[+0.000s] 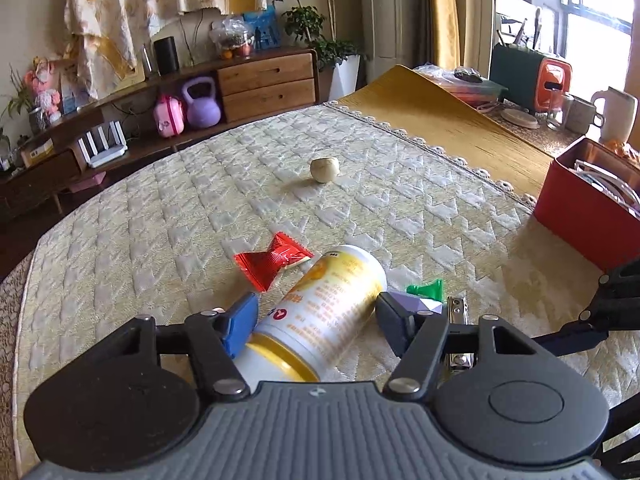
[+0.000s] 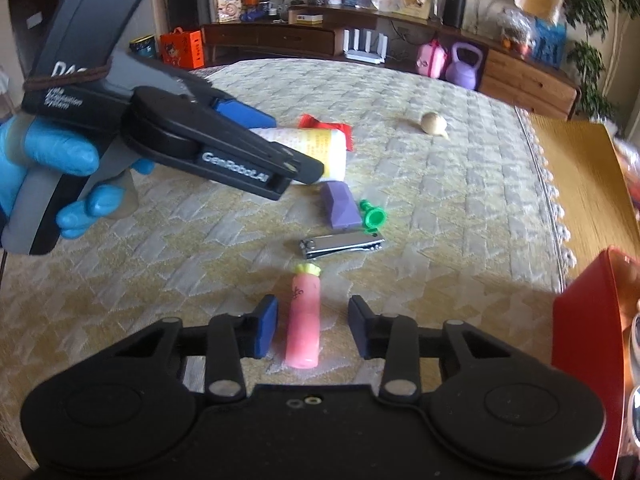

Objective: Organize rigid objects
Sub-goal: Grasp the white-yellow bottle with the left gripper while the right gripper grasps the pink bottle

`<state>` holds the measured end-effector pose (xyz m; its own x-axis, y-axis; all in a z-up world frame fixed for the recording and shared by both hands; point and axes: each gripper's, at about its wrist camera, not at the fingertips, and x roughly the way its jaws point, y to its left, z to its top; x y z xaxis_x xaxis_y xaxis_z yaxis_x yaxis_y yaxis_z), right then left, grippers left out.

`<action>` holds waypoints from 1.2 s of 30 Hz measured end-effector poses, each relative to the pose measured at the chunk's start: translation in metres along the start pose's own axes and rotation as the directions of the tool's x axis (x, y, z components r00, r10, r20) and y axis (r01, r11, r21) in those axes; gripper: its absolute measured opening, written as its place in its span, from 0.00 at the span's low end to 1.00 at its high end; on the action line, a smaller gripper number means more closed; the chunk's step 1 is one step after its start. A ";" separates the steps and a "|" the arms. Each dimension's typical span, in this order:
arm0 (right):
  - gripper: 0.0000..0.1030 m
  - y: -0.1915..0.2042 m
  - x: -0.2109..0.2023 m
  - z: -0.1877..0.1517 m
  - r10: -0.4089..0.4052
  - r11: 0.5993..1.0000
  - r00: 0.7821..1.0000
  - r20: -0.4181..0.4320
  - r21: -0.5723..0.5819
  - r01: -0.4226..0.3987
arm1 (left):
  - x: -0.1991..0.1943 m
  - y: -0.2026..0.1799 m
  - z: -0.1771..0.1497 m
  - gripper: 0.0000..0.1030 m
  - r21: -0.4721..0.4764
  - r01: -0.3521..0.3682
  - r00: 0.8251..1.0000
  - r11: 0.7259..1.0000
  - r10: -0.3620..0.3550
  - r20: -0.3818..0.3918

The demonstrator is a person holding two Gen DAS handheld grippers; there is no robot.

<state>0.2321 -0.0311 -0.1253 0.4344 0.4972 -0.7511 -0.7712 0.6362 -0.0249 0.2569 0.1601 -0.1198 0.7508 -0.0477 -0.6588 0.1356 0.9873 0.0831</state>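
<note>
Room: a living room with a long wooden sideboard behind a table (image 1: 168, 216) under a quilted cream cloth.
Left gripper (image 1: 316, 316): jaws around a white and yellow bottle (image 1: 320, 312) lying on its side; the blue pad touches one flank, the black one stands just beside the other, so no full pinch shows.
Right gripper (image 2: 313, 326): spread, a pink tube (image 2: 304, 320) lying between the pads, clear gaps both sides.
Left view only: the red box's (image 1: 580, 216) contents.
Right view only: a blue-gloved hand (image 2: 48, 168), the pink tube, nail clippers (image 2: 342, 245) in full.
Both views: red wrapper (image 1: 270, 260), purple block (image 2: 340, 206), green piece (image 2: 373, 216), pale ball (image 1: 325, 170).
</note>
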 end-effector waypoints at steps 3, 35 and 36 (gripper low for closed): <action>0.31 0.003 -0.001 -0.001 -0.008 1.000 1.000 0.005 -0.022 0.008 | -0.001 -0.006 -0.002 0.60 0.037 -0.022 1.000 0.999 0.022 0.007; 0.14 0.000 -0.007 -0.010 0.004 1.000 1.000 0.017 0.019 -0.004 | 0.016 -0.014 0.003 0.44 -0.022 -0.061 0.996 0.998 0.059 -0.073; 0.14 0.000 -0.008 -0.010 -0.001 1.000 1.000 0.018 0.024 0.000 | 0.014 -0.015 0.003 0.44 -0.026 -0.068 0.995 0.997 0.066 -0.078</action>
<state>0.2238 -0.0405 -0.1262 0.4433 0.5072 -0.7391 -0.7594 0.6506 -0.0091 0.2676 0.1445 -0.1284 0.7056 0.0291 -0.7080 0.0679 0.9918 0.1084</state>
